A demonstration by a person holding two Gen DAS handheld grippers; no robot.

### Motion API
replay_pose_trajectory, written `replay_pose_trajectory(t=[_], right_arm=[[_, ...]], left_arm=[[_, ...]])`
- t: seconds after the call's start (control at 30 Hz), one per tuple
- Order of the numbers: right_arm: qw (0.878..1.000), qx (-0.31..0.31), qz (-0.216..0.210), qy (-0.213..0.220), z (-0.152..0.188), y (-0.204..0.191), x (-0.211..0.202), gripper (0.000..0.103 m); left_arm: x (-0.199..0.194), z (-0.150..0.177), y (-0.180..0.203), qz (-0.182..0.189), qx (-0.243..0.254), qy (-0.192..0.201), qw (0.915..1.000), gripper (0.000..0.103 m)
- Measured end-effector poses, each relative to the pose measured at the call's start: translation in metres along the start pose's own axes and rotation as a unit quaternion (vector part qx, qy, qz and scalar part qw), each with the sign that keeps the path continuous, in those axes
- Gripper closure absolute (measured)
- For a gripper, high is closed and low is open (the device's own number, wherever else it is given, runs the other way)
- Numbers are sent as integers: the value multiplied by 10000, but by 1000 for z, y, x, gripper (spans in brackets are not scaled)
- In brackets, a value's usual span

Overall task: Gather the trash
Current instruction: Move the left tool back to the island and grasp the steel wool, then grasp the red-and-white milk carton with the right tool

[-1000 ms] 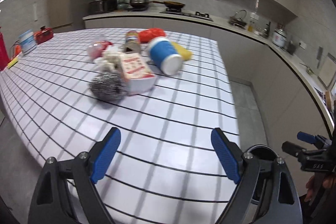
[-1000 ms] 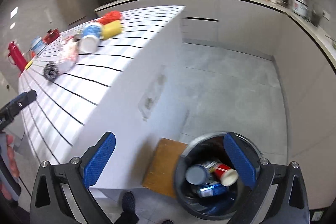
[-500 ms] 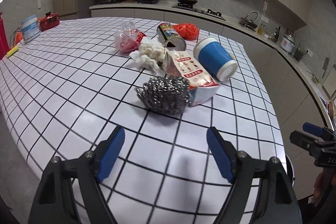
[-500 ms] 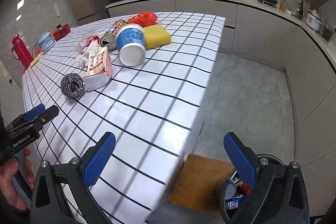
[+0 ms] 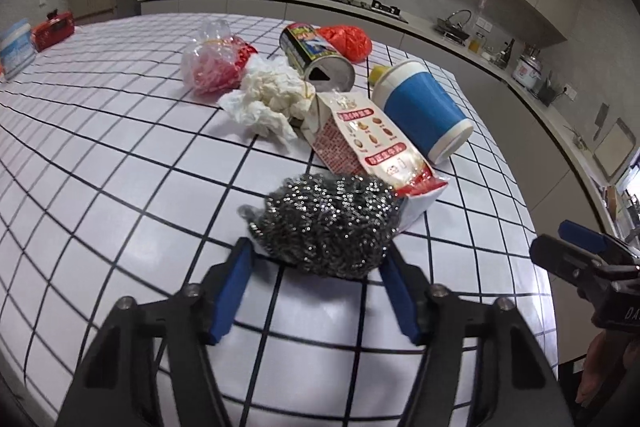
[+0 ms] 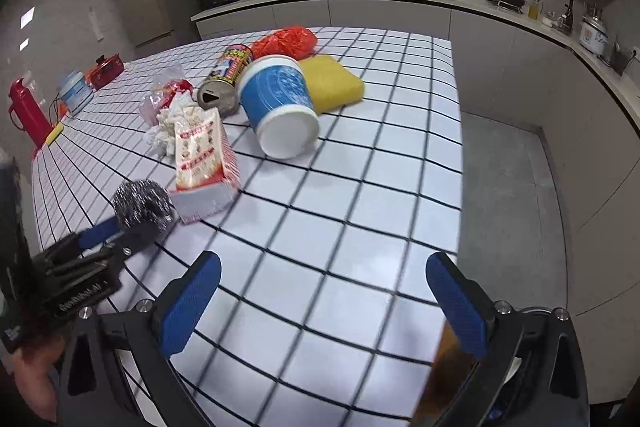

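A steel wool scourer (image 5: 328,223) lies on the checked table (image 5: 120,155), against a red and white carton (image 5: 372,143). My left gripper (image 5: 316,255) straddles the scourer; its jaws are closing and the blue pads meet its two sides. The right wrist view shows this left gripper (image 6: 116,227) at the scourer (image 6: 142,203). Behind lie a blue cup (image 5: 420,111), a tin can (image 5: 316,55), crumpled tissue (image 5: 272,95), a clear bag (image 5: 208,67), an orange bag (image 5: 348,41) and a yellow sponge (image 6: 332,83). My right gripper (image 6: 320,291) is open over bare table, holding nothing.
A red flask (image 6: 26,111), a white tub (image 6: 74,91) and a red box (image 6: 106,67) stand at the table's far left. The table ends at its right edge (image 6: 456,147), with grey floor (image 6: 500,167) and cabinets beyond. A brown board (image 6: 448,367) shows below my right finger.
Both grippers moved in over the table toward the pile. The left one came up to the scourer and narrowed its jaws around it. The bin has dropped out of the right wrist view.
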State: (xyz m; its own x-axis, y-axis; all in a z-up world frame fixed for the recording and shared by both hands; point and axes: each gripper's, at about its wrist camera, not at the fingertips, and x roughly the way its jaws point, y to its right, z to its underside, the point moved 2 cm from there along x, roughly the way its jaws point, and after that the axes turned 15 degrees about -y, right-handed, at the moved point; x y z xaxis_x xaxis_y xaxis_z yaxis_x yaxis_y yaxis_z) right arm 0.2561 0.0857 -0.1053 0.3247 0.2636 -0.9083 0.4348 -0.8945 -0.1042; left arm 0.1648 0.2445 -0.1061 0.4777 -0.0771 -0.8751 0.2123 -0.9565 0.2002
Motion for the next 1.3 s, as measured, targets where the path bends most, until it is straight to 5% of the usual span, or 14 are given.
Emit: replay_pose_trajectory(t=[0.13, 0.2, 0.27, 0.4, 0.5, 0.73, 0.8, 0.93, 1.2, 1.3], right_arm=[[10000, -45, -39, 8, -13, -17, 7, 0], [9999, -79, -76, -10, -20, -26, 12, 0], [9999, -124, -108, -29, -26, -35, 17, 0], [9995, -227, -189, -122, -38, -54, 35, 0], [9991, -275, -252, -196, -47, -67, 50, 1], [9986, -378, -245, -269, -63, -83, 74, 21], [9987, -391, -232, -237, -65, -83, 73, 38], [9987, -333, -264, -275, -59, -76, 68, 39], [9979, -605, -78, -215, -55, -78, 68, 40], [9983, -523, -199, -187, -53, -75, 64, 41]], left_arm=[[-2, -8, -15, 86, 27, -30, 10000, 54], [-2, -12, -25, 62, 26, -58, 10000, 71], [-3, -15, -38, 11, 2, -85, 10000, 75], [-8, -19, -61, -115, -48, -88, 9999, 69], [-15, -20, -66, -58, -180, 96, 9998, 25], [-19, -26, -54, 182, -26, 131, 9997, 25], [-13, -33, -54, 240, -40, 80, 9997, 26], [-4, -43, -50, 473, -43, 3, 9989, 41], [8, -59, -38, 522, -42, -67, 9986, 39], [15, -62, -42, 614, -70, -138, 9980, 51]])
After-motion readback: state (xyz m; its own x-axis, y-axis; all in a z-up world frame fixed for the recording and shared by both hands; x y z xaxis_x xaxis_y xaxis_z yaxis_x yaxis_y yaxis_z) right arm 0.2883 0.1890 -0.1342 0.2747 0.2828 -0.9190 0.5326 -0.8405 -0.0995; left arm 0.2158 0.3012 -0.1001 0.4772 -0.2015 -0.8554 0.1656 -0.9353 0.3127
